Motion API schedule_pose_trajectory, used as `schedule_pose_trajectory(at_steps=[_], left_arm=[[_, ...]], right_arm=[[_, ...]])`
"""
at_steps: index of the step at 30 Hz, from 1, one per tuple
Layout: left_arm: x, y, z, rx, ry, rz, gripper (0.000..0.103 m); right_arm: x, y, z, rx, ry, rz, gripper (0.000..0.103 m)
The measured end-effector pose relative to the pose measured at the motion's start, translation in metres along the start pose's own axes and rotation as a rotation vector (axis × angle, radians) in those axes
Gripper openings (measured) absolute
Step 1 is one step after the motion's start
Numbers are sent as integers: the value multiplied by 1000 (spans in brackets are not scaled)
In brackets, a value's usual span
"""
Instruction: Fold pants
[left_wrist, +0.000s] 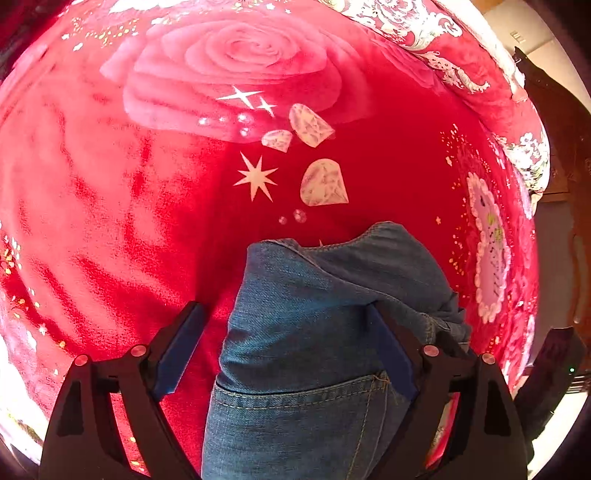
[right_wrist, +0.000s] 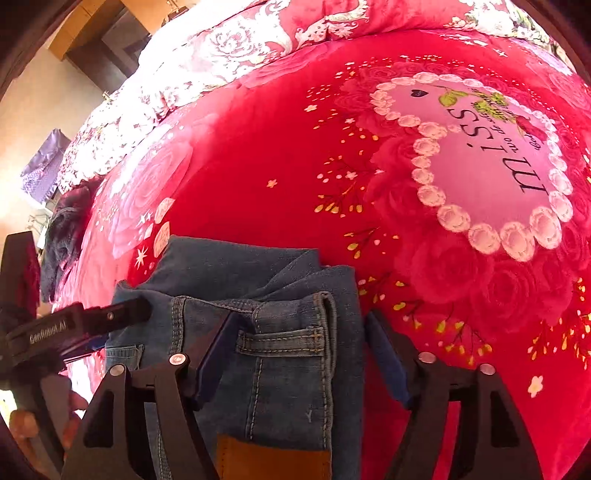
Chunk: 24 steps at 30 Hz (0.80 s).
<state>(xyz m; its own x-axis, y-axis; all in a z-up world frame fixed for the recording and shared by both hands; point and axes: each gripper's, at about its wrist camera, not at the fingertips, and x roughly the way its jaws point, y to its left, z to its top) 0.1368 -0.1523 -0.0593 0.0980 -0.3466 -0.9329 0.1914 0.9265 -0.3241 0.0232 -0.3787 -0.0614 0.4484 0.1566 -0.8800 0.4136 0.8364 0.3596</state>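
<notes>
Jeans (left_wrist: 295, 332): lay folded on red floral blanket (left_wrist: 110, 221) (leather waist patch visible) | left gripper (left_wrist: 288, 339): jaws wide, straddling denim, ungripped | right gripper (right_wrist: 299, 339): jaws wide over waistband, ungripped

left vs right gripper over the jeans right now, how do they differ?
1. The left gripper straddles the jeans' side edge, with one finger over the red blanket; the right gripper brackets the waistband with its belt loop.
2. The left gripper sits above the back pocket; the right gripper sits above the brown leather patch.

Shared: both stand open, pointing down at the folded denim, neither clamping it.
</notes>
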Motion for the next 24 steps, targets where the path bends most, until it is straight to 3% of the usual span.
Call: schedule_pose_trajectory(at_steps=[2, 5, 7, 8, 9, 10, 11, 12, 14, 15, 17, 18, 19, 21, 23, 24], left_arm=[[-12, 6, -1, -8, -6, -37, 89], [-29, 26, -4, -42, -57, -113, 89], [-21, 37, -7, -90, -8, -132, 89], [-15, 38, -8, -111, 32, -144, 87], [-13, 38, -12, -121, 57, -168, 86], [-14, 32, -16, -113, 61, -197, 86], [-18, 21, -18, -83, 48, -205, 86], [-19, 8, -19, -39, 21, -164, 86], [-11, -12, -20, 52, 3, -74, 86], [-3, -17, -19, 76, 20, -47, 86], [0, -13, -17, 53, 43, -47, 86], [-7, -8, -18, 27, 34, -70, 86], [-17, -3, -21, 10, 10, -88, 86], [-40, 3, -29, 31, -35, -97, 86], [-59, 7, -45, 82, -92, -71, 86], [-63, 8, -53, 101, -118, -55, 86]], right_arm=[[-4, -1, 2, 3, 20, 24, 75], [-19, -12, -1, 64, -7, 132, 76], [-21, -15, -4, 67, -13, 174, 71], [-18, -12, -6, 32, -5, 144, 45], [-15, -8, -5, -17, 16, 95, 35], [-16, -5, -5, -48, 31, 75, 33], [-22, -3, -4, -56, 17, 67, 23], [-32, -1, -3, -64, -1, 63, 19], [-39, -2, -5, -80, -22, 29, 19], [-31, -5, -6, -93, 17, -20, 21], [-16, -12, -10, -103, 78, -62, 23], [-21, -13, -9, -89, 63, -55, 26], [-31, -13, -8, -69, 43, -43, 32], [-55, -14, -11, -28, -8, 22, 32], [-74, -13, -21, -14, -21, 139, 34], [-81, -12, -29, -21, -32, 154, 38]])
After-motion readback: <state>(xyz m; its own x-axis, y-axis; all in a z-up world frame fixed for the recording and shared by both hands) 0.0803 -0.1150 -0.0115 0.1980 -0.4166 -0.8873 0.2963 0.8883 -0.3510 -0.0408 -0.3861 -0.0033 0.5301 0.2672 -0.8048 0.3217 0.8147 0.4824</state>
